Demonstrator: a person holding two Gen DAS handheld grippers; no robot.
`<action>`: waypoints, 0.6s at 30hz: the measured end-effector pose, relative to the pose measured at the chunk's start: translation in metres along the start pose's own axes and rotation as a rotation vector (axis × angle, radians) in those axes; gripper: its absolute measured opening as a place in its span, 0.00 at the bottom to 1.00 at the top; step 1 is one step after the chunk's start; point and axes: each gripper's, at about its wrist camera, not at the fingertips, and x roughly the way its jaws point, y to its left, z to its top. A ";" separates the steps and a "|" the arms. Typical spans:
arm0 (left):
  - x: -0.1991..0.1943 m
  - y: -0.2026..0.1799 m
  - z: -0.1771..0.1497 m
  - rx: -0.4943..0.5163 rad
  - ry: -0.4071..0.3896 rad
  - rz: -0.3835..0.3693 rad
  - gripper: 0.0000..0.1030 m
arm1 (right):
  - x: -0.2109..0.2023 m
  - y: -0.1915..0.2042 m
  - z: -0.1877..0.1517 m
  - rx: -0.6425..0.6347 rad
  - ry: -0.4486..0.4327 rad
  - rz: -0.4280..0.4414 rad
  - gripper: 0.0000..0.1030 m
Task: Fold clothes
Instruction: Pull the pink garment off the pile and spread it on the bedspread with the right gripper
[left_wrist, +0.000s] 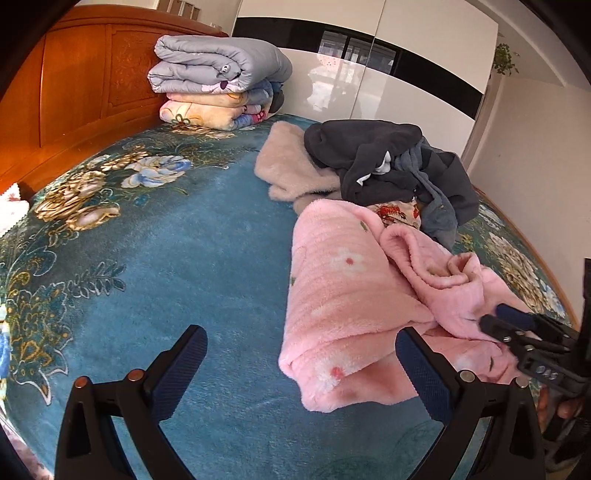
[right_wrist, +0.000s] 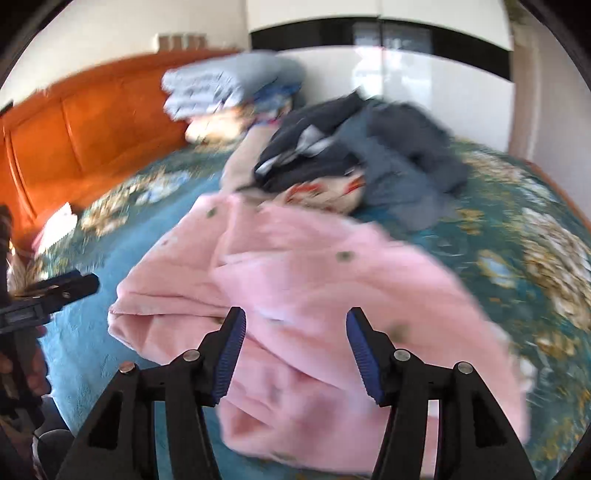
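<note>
A pink fleece garment (left_wrist: 354, 295) with small flowers lies roughly folded and rumpled on the teal floral bedspread (left_wrist: 177, 258). My left gripper (left_wrist: 300, 332) is open just above the bedspread, its right finger (left_wrist: 424, 373) against the garment's near left corner and nothing between the jaws. My right gripper (right_wrist: 295, 314) hangs open over the pink garment (right_wrist: 295, 266), holding nothing; that view is motion-blurred. From the left wrist view the right gripper (left_wrist: 495, 319) sits low on the garment's right side. The left gripper (right_wrist: 74, 284) appears at the left edge of the right wrist view.
Behind the pink garment lies a heap of dark grey clothes (left_wrist: 388, 162), a beige fleece piece (left_wrist: 291, 166) and a red-patterned cloth (left_wrist: 395, 214). Folded quilts (left_wrist: 218, 81) are stacked against the wooden headboard (left_wrist: 74, 92). A white wardrobe (left_wrist: 406, 74) stands beyond the bed.
</note>
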 end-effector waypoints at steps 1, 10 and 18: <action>-0.003 0.006 -0.001 -0.010 -0.001 0.008 1.00 | 0.017 0.014 0.005 -0.032 0.027 0.008 0.56; -0.007 0.027 -0.007 -0.058 0.007 0.031 1.00 | 0.042 -0.009 0.019 0.063 0.070 -0.093 0.20; 0.007 0.008 -0.006 -0.026 0.030 0.011 1.00 | -0.100 -0.172 0.034 0.423 -0.218 -0.339 0.12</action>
